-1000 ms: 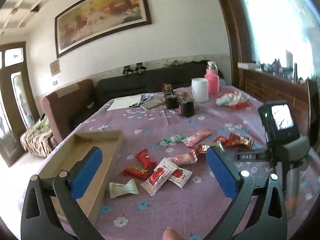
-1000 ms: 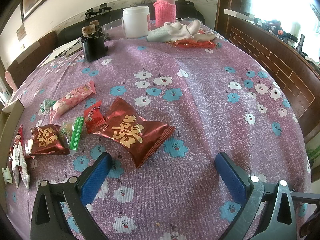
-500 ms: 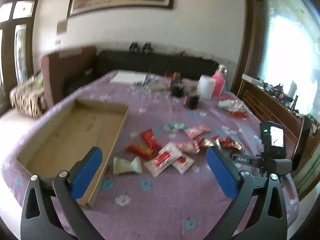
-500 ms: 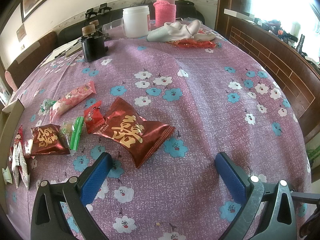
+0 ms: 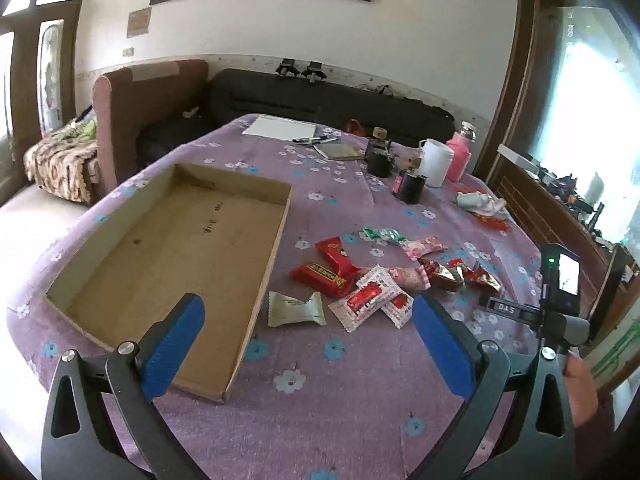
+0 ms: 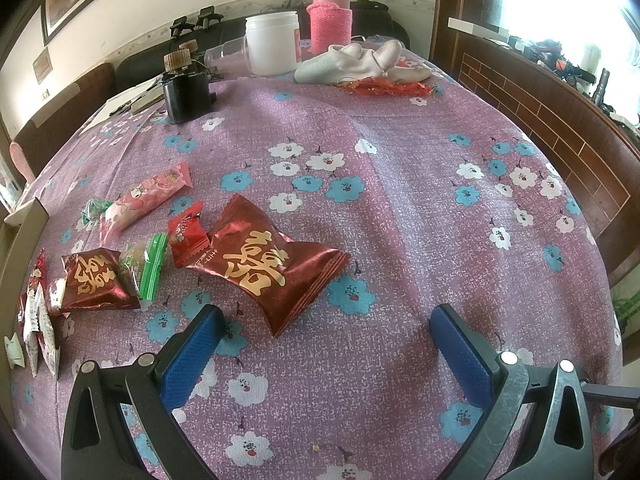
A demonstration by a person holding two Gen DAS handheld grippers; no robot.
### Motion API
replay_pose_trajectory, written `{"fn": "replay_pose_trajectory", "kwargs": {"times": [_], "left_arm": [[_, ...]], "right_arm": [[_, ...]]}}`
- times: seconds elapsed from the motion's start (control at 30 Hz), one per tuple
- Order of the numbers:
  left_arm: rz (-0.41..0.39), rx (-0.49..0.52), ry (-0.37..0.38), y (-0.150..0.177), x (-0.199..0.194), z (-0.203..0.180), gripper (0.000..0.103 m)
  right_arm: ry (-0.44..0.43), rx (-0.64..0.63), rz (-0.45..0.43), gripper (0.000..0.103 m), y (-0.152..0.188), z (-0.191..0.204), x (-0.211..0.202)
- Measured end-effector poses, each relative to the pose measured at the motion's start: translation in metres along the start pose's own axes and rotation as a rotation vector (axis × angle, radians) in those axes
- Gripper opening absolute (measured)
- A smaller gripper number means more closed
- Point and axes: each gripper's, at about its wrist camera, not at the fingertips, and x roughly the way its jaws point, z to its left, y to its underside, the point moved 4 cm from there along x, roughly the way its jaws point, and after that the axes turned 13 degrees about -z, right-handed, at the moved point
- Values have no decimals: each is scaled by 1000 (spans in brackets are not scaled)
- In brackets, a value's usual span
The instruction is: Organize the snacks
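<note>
Several wrapped snacks lie loose on the purple flowered tablecloth (image 5: 344,396). An empty shallow cardboard tray (image 5: 80,304) sits at the table's left. Just right of it lie a pale green packet (image 5: 295,309), a red bar (image 5: 322,279) and white-and-red sachets (image 5: 366,298). My left gripper (image 5: 308,342) hovers open above the near table edge, nothing between its blue pads. In the right wrist view a big dark red packet with gold lettering (image 6: 266,266) lies just ahead of my open right gripper (image 6: 326,346). A smaller red packet (image 6: 96,280), a green one (image 6: 145,266) and a pink one (image 6: 146,200) lie to its left.
At the far side stand a white jar (image 6: 273,45), a pink-sleeved bottle (image 6: 331,20), a dark jar with a cork lid (image 6: 187,90), a white cloth (image 6: 360,62) and papers (image 5: 280,127). A sofa (image 5: 332,102) runs behind; a wooden ledge (image 6: 560,120) on the right.
The left gripper has risen and drawn back with its view tipped down, so the whole tray and table now show. The right gripper has stayed where it was.
</note>
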Motion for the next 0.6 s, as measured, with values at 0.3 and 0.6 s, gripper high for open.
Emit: {"fn": "replay_pose_trajectory", "kwargs": {"times": [0.3, 0.6], "left_arm": [[-42, -8, 25, -10, -11, 19, 103], [-154, 15, -32, -34, -36, 47, 103]], "right_arm": [[-27, -4, 68, 103, 5, 3, -1], [-11, -91, -6, 92, 6, 19, -28]]}}
